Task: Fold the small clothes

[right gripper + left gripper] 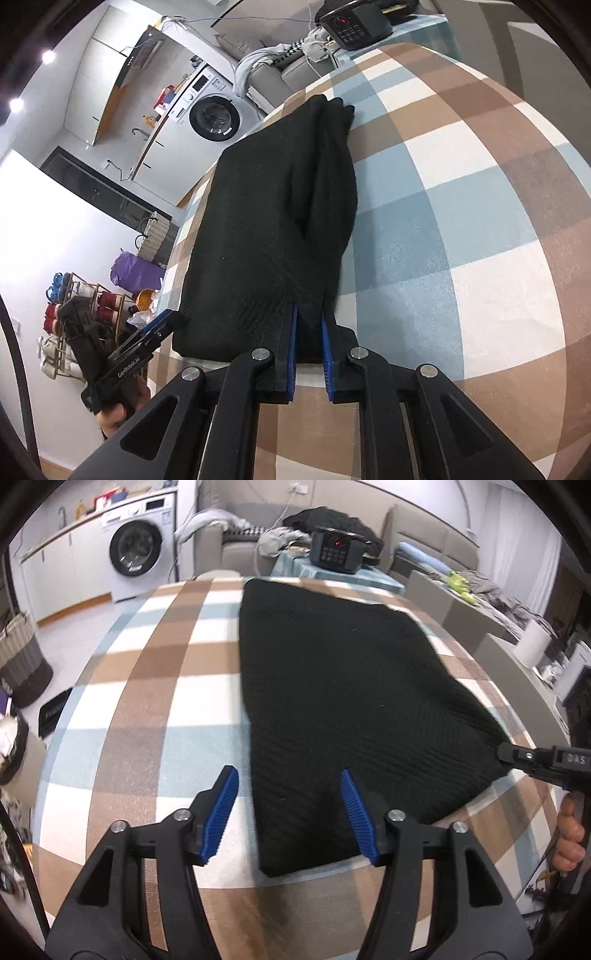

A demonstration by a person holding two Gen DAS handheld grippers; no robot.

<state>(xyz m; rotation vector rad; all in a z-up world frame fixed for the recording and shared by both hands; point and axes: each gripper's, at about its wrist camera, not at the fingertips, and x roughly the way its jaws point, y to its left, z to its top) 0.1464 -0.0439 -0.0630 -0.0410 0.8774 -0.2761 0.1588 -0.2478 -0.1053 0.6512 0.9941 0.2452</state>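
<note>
Blue ribbed pads (225,812) of the left gripper (290,812) at the bottom of the left wrist view, jaws standing apart, nothing pressed between them, poised over the near left corner of the black knitted garment (343,709). Blue pads (293,350) of the right gripper (309,354) at the bottom centre of the right wrist view, nearly together, pinching the garment's near edge. Same right gripper (532,758) entering at the right edge of the left wrist view, tip touching the cloth's right corner, a hand (569,840) just below it. Garment folded flat, filling the frame's middle, lying on the brown, blue and white checked tablecloth (155,686). Farther off, upper centre, a black appliance with buttons (336,552); upper left, a white washing machine (138,550).
</note>
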